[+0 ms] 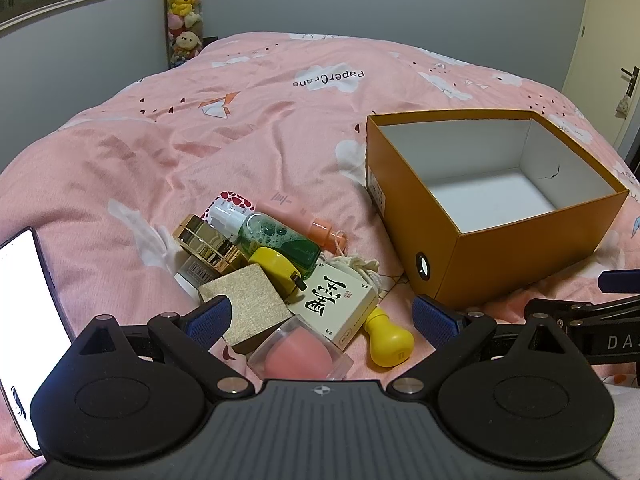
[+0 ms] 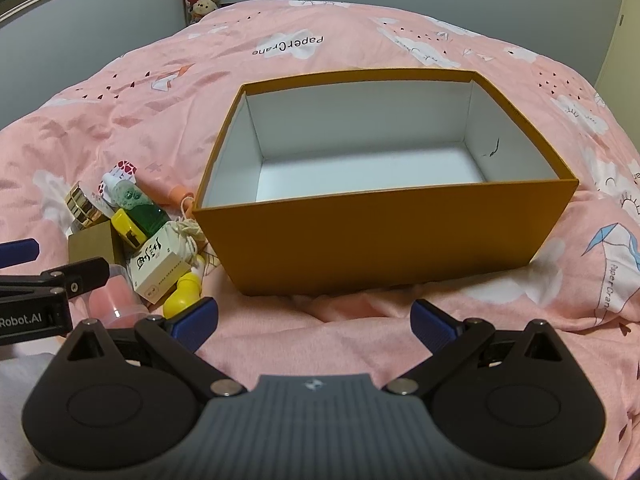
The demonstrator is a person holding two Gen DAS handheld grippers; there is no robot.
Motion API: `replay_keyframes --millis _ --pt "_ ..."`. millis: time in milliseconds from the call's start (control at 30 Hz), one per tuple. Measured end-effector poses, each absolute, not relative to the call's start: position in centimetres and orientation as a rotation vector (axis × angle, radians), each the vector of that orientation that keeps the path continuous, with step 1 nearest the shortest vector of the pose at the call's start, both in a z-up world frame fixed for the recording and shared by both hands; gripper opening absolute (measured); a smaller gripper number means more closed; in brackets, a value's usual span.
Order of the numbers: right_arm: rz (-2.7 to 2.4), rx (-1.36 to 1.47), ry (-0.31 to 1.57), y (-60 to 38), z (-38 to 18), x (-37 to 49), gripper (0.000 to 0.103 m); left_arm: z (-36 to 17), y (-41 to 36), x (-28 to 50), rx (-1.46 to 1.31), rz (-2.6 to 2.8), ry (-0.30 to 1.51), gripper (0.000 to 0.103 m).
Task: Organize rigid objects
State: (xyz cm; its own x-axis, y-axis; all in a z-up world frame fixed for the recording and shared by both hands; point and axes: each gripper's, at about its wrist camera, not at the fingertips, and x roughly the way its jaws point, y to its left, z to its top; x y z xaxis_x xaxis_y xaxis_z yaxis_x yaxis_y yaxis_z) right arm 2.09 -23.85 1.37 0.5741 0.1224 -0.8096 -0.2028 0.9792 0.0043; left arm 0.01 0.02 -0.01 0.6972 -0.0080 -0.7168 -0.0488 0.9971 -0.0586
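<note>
An open orange box (image 1: 516, 256) with a white inside stands on the pink bed; it fills the right wrist view (image 2: 380, 236). Left of it lies a pile: a green bottle (image 1: 276, 240), a gold jar (image 1: 208, 246), a gold cube (image 1: 248, 304), a white card box (image 1: 338, 304), a yellow bulb-shaped piece (image 1: 390, 340), a yellow tape measure (image 1: 276, 266), a pink tube (image 1: 300, 216) and a pink sponge in a clear case (image 1: 300, 354). My left gripper (image 1: 322, 316) is open just above the pile. My right gripper (image 2: 314, 318) is open before the box, empty.
A phone (image 1: 24, 320) with a lit screen lies at the left edge. The bed's pink quilt (image 1: 240, 128) stretches back to a grey wall with hanging plush toys (image 1: 184, 12). A door (image 1: 616, 40) is at the right.
</note>
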Motion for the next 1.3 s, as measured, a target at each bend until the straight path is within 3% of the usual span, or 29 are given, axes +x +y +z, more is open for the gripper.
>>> replay_keyframes --millis 1300 --pt "0.392 -0.182 0.969 -21.7 1.7 3.1 0.098 -0.7 2.0 0.2 -0.145 -0.021 0.879 0.100"
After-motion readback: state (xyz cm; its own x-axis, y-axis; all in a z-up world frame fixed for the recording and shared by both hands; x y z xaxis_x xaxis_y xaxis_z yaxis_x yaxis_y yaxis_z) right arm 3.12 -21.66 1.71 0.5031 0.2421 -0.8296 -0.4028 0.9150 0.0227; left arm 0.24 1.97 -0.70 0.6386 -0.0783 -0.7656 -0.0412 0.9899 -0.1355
